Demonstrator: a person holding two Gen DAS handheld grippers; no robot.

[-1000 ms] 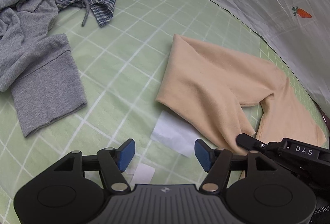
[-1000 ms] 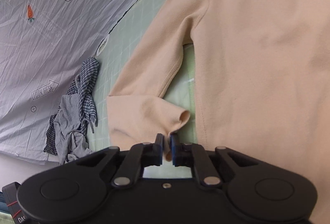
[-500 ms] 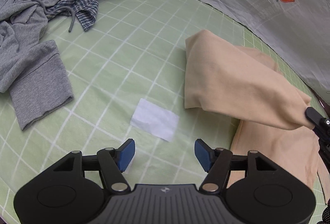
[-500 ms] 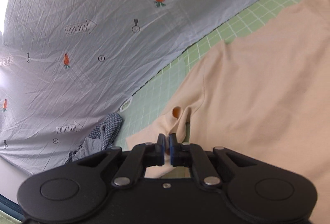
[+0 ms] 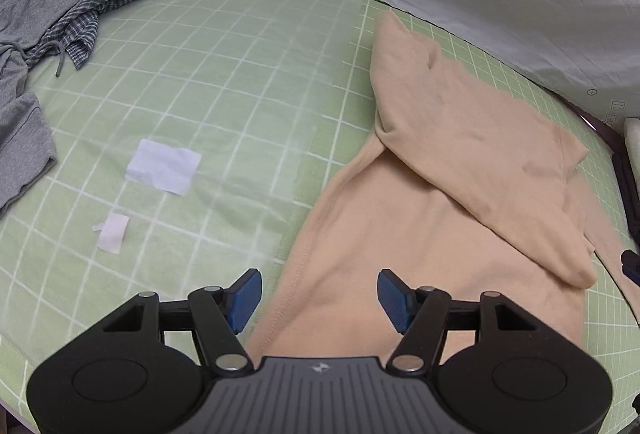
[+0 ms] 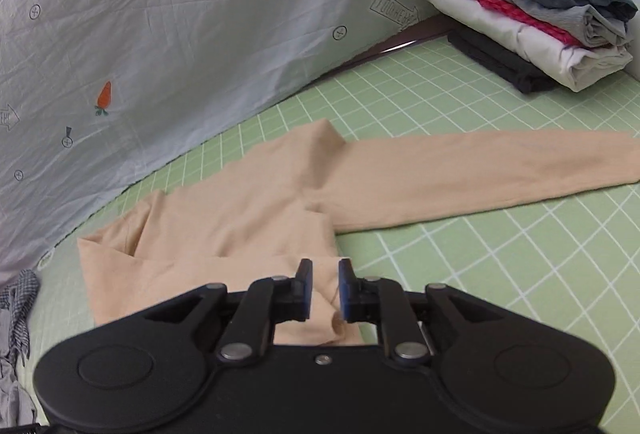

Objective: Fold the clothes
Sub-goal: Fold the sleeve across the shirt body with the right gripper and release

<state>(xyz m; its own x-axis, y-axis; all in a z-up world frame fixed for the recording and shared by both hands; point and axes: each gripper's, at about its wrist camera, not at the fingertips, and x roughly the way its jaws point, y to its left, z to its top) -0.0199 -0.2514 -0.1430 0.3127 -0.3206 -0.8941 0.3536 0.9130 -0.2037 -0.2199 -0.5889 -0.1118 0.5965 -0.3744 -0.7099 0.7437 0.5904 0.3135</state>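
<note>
- Sleeve (image 5: pixel 472 154) now lies folded across beige sweater (image 5: pixel 400 274), near the mat's (image 5: pixel 224 82) back edge
- Right gripper (image 6: pixel 324 288) has just released it; left gripper (image 5: pixel 320 294) hovers wide apart
- Other sleeve (image 6: pixel 480 174) comes next, I judge

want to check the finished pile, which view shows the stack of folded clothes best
The right wrist view: the stack of folded clothes sits in the far corner of the green grid mat, blue denim on top, black at the bottom. The left wrist view shows at most a pale sliver at its right edge.

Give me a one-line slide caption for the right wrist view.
Right gripper, jaws slightly apart, over a beige top with one sleeve folded across, folded clothes stacked behind.
</note>
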